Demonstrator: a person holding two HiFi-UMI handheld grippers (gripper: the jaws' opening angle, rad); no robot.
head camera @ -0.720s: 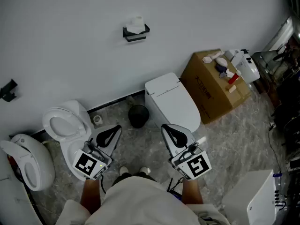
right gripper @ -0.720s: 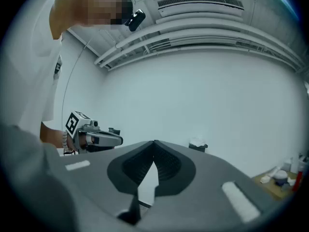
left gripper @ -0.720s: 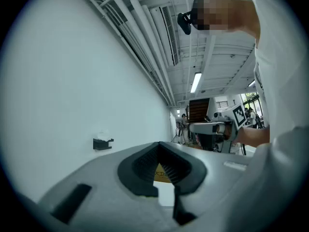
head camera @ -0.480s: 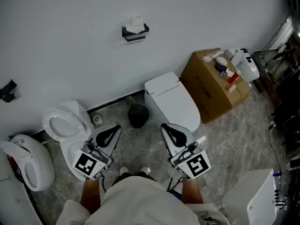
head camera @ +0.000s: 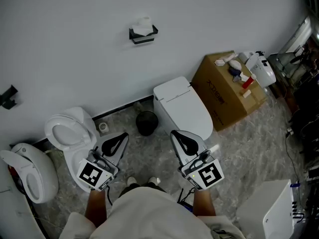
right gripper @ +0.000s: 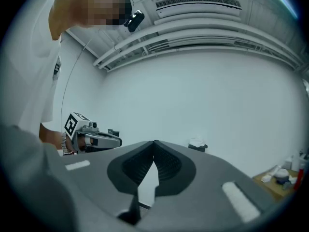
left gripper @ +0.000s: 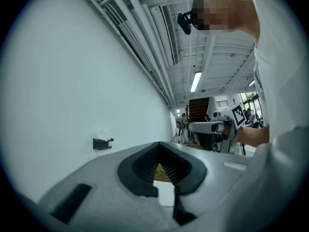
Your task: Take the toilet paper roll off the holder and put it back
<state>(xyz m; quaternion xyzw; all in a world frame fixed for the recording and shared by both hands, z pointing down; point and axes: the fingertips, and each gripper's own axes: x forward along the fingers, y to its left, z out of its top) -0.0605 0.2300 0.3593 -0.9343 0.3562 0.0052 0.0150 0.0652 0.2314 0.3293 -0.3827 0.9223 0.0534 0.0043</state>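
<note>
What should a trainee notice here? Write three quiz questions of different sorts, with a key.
1. True or false: the toilet paper roll sits on the holder.
2. What does the right gripper hold? A) the roll B) nothing, its jaws are together C) a bottle
3. Fill in: in the head view, the cardboard box stands to the ___ of the closed toilet.
Key: 1 true; 2 B; 3 right.
</note>
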